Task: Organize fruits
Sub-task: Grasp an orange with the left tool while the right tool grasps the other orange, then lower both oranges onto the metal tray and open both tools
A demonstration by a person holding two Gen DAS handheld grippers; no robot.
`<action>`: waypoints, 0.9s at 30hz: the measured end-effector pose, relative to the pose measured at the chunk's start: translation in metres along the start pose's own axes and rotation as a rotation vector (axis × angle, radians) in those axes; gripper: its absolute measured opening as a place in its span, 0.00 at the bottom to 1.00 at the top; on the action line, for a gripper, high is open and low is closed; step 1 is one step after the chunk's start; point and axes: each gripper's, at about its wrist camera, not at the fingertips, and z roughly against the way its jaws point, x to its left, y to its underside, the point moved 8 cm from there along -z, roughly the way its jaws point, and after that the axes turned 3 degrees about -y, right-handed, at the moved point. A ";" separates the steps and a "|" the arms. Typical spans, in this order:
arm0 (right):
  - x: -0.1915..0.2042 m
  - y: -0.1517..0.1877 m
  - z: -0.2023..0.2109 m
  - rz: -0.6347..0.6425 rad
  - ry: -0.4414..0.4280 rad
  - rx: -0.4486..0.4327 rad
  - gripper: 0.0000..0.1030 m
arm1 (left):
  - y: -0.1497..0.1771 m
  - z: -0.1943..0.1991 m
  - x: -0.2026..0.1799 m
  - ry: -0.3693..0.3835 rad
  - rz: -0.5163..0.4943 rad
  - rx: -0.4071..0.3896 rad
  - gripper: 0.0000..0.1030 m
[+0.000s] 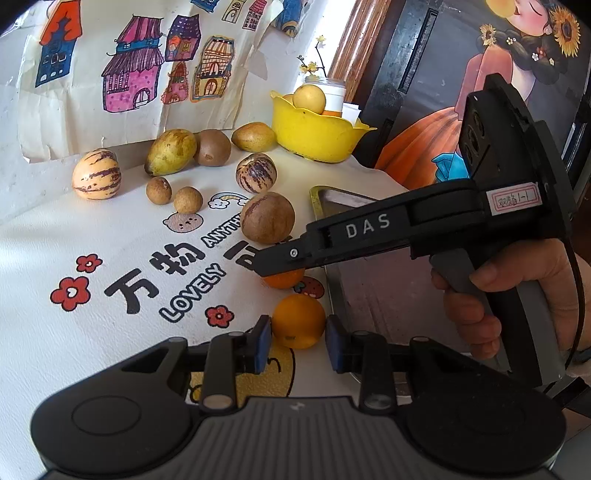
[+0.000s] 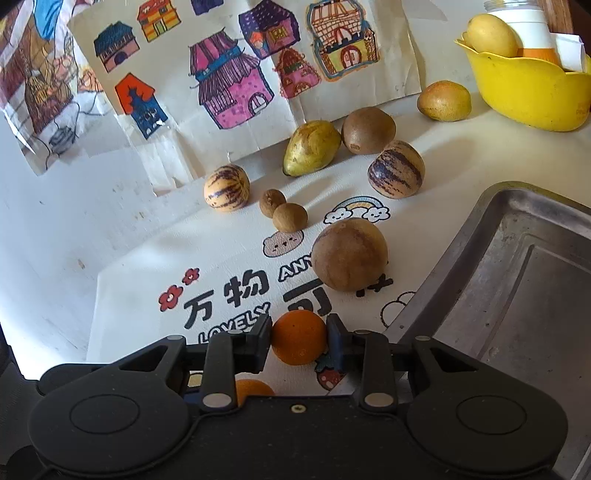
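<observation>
The left gripper (image 1: 298,341) is pinching a small orange (image 1: 298,320) between its blue pads, right by the near edge of the metal tray (image 1: 373,291). The right gripper (image 2: 298,341) is squeezing a second orange (image 2: 298,336) a little farther away, also next to the tray. A hand (image 1: 517,291) holds the right gripper's handle.

Both oranges seem to sit on the white cloth (image 1: 92,350), though the grippers hide their undersides.

Farther back lie a round brown fruit (image 2: 349,254), two little brown balls (image 2: 290,217), two striped melons (image 2: 396,169), a green mango (image 2: 311,147) and a kiwi (image 2: 367,130). At the far right a yellow bowl (image 2: 532,99) holds a yellow fruit (image 2: 491,35).
</observation>
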 end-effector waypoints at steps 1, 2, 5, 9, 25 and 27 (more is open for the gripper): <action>0.000 -0.002 0.003 -0.003 -0.004 -0.008 0.33 | 0.000 0.000 0.000 -0.002 -0.003 0.000 0.33; 0.000 -0.003 0.006 -0.007 -0.009 -0.018 0.33 | 0.000 0.000 0.000 -0.004 -0.005 0.001 0.33; -0.005 -0.013 0.024 -0.030 -0.012 -0.063 0.33 | -0.004 0.001 0.001 -0.007 -0.004 0.001 0.33; -0.026 -0.035 0.061 -0.065 0.029 -0.142 0.33 | -0.019 -0.001 -0.001 -0.013 -0.026 -0.014 0.33; -0.156 -0.040 0.113 -0.073 0.405 -0.287 0.33 | -0.095 -0.094 -0.050 0.054 -0.118 -0.046 0.33; -0.163 -0.040 0.110 -0.058 0.429 -0.282 0.33 | -0.097 -0.108 -0.051 0.051 -0.116 -0.030 0.33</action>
